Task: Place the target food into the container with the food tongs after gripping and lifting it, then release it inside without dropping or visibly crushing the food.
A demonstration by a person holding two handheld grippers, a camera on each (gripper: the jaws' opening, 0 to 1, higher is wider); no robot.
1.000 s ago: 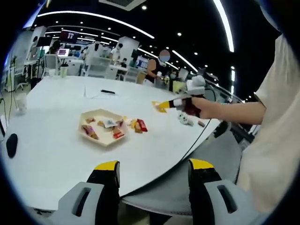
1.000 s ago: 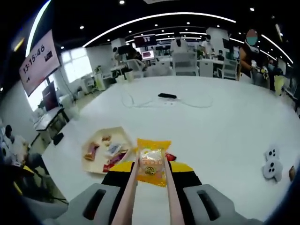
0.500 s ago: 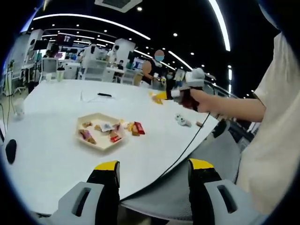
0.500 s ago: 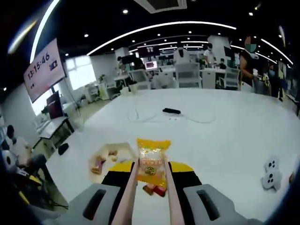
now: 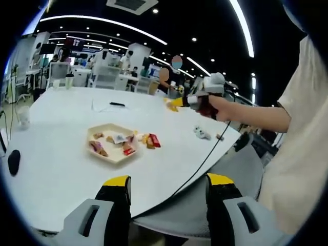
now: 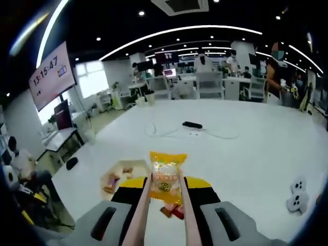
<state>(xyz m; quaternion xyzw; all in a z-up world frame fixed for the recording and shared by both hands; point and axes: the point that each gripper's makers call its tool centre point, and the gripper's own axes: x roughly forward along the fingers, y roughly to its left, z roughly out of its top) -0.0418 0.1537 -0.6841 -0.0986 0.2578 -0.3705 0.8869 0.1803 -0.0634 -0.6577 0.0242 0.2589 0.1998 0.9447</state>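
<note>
Your target food, a yellow-orange wrapped snack packet with a round pale picture on its front, stands upright in the air, pinched between the two pinkish arms of the food tongs. Your container, a shallow cream hexagonal tray, lies flat on the white table and already holds several small wrapped snacks. A few more wrapped pieces lie just beside its rim.
</note>
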